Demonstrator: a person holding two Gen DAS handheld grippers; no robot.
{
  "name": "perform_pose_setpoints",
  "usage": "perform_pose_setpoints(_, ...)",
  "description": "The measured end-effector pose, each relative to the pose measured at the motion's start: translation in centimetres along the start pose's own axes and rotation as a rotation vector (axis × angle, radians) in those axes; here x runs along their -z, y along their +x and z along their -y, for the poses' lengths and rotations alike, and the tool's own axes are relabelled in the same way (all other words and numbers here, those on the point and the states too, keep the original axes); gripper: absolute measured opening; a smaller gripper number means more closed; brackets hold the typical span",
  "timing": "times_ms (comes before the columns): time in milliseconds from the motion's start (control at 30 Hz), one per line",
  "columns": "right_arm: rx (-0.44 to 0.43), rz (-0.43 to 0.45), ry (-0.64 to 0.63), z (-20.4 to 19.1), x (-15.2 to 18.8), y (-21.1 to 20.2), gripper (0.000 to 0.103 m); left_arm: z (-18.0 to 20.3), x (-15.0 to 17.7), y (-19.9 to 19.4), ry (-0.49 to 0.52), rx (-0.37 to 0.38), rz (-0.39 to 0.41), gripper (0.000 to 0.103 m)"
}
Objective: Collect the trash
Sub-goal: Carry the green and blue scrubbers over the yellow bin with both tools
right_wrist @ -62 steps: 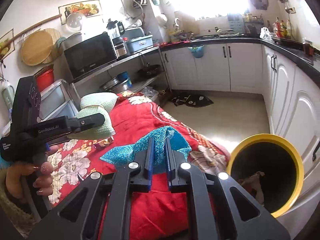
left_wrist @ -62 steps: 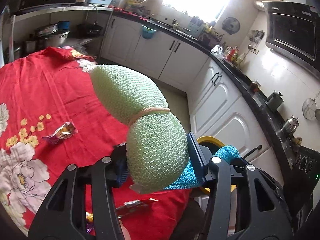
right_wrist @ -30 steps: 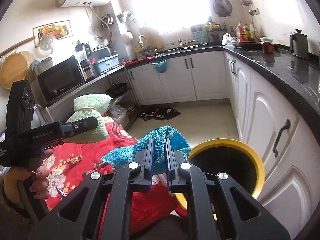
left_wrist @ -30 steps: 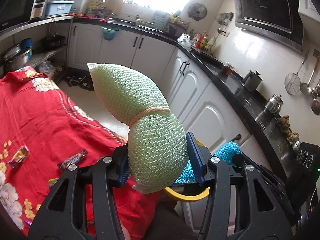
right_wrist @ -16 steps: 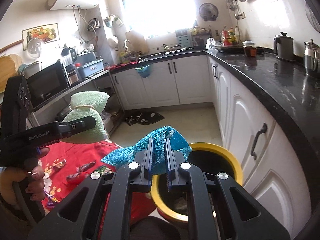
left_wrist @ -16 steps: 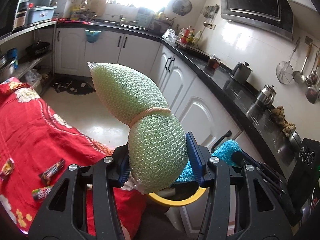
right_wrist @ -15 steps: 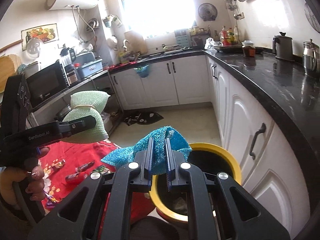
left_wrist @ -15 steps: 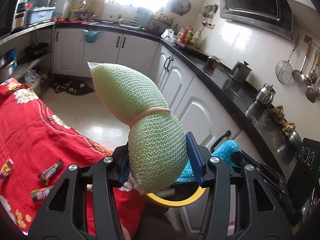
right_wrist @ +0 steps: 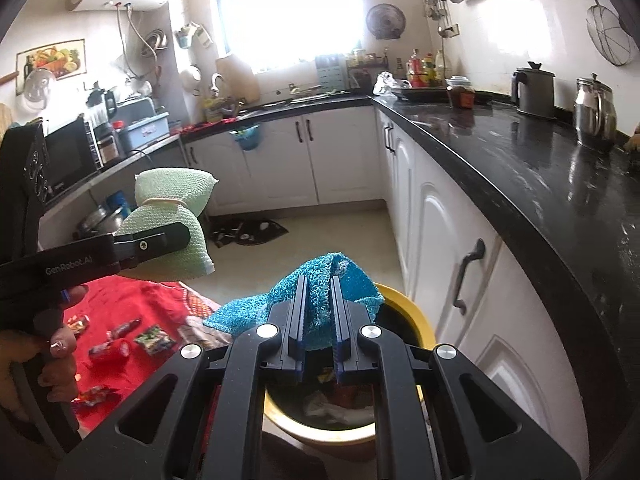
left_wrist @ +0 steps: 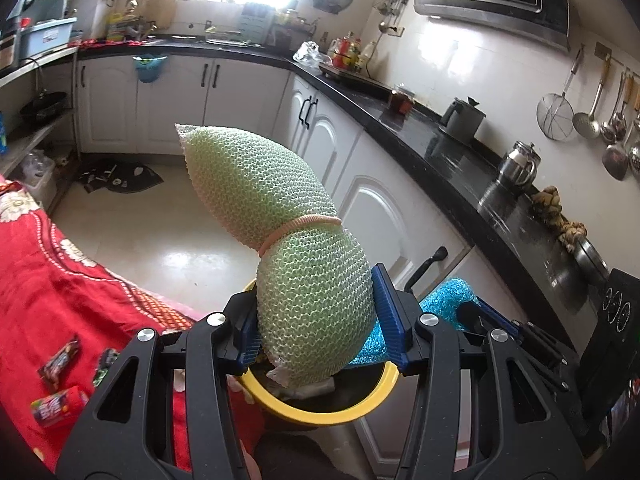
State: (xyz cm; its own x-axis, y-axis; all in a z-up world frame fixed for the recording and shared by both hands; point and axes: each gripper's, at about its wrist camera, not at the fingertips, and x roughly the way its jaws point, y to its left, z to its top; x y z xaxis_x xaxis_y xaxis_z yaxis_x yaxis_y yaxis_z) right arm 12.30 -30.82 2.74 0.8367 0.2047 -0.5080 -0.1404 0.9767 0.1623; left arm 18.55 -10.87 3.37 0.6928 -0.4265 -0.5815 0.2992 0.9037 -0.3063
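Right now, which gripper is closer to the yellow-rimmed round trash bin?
Right. The right gripper hangs directly over the yellow-rimmed round trash bin; the left gripper is off beside it.

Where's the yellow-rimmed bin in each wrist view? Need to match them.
Left wrist: yellow-rimmed bin at bottom centre, mostly hidden behind the green mesh sponge.
Right wrist: bin at lower centre, under the blue cloth.
Shared landmark: the grey kettle on the black counter.

Green mesh sponge [left_wrist: 308, 268] banded at middle, blue cloth [right_wrist: 320, 304] crumpled, both above yellow-rimmed bin [left_wrist: 320, 410]
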Motion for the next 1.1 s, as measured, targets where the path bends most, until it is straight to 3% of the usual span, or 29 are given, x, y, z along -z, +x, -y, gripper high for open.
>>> perform_pose_setpoints(567, 0.118, -0.064, -0.05, 1.2, 2.3, 2.9, 0.01, 0.4, 2.0, 5.5, 0.03, 0.025, -0.101, 0.042)
perform_pose_setpoints(1100, 0.185, -0.165, -0.09, 1.9, 5.9, 6.6, 0.01, -1.2, 4.4, 9.6, -0.02, 0.027, -0.202, 0.043)
